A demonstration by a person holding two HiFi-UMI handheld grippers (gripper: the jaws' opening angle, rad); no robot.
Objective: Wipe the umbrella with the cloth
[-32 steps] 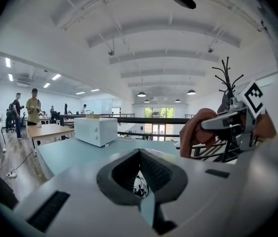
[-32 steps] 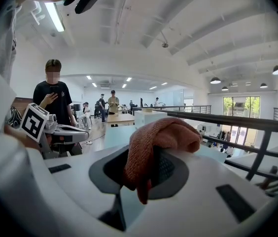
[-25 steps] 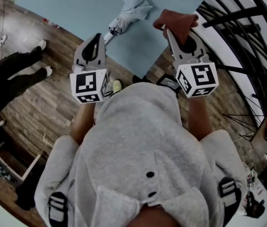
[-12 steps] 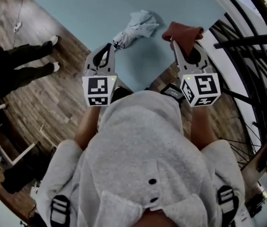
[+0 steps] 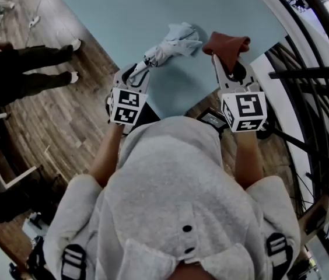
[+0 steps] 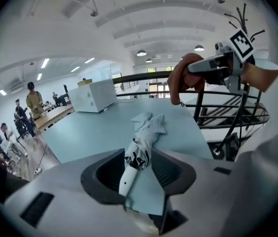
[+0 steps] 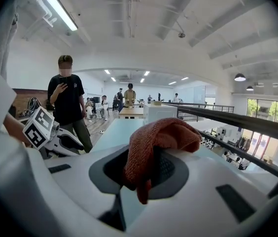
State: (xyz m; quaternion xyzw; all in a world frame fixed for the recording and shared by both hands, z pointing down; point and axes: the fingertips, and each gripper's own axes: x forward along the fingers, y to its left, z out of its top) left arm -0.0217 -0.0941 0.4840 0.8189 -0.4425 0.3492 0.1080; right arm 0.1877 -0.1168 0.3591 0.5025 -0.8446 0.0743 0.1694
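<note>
Left hand-held gripper (image 5: 137, 73) (image 6: 139, 171): jaws have just been opening and are spread wide, released. The white handle (image 6: 127, 176) of the umbrella (image 5: 171, 42) (image 6: 147, 131) is seen between them, with no pad pressed on it as far as can be told.

Umbrella: folded, pale grey, laid flat on the light blue worktop (image 5: 147, 7) (image 6: 87, 130) near its front edge. The handle end is pointed toward the left hand-held gripper and the loose canopy end is spread away from it.

Right hand-held gripper (image 5: 228, 62) (image 7: 144, 172): clenched on the cloth (image 5: 227, 41) (image 7: 159, 136) (image 6: 180, 81). The rust-red cloth is bunched between the jaws and draped over the right jaw, and one corner is hung down below them. It is held above the worktop, just beside the umbrella's canopy end and apart from it.

Surroundings: a person in dark clothes (image 5: 27, 69) (image 7: 69, 98) is noted on the wooden floor (image 5: 65, 127) at the left. A black railing (image 5: 304, 73) is noted at the right.
</note>
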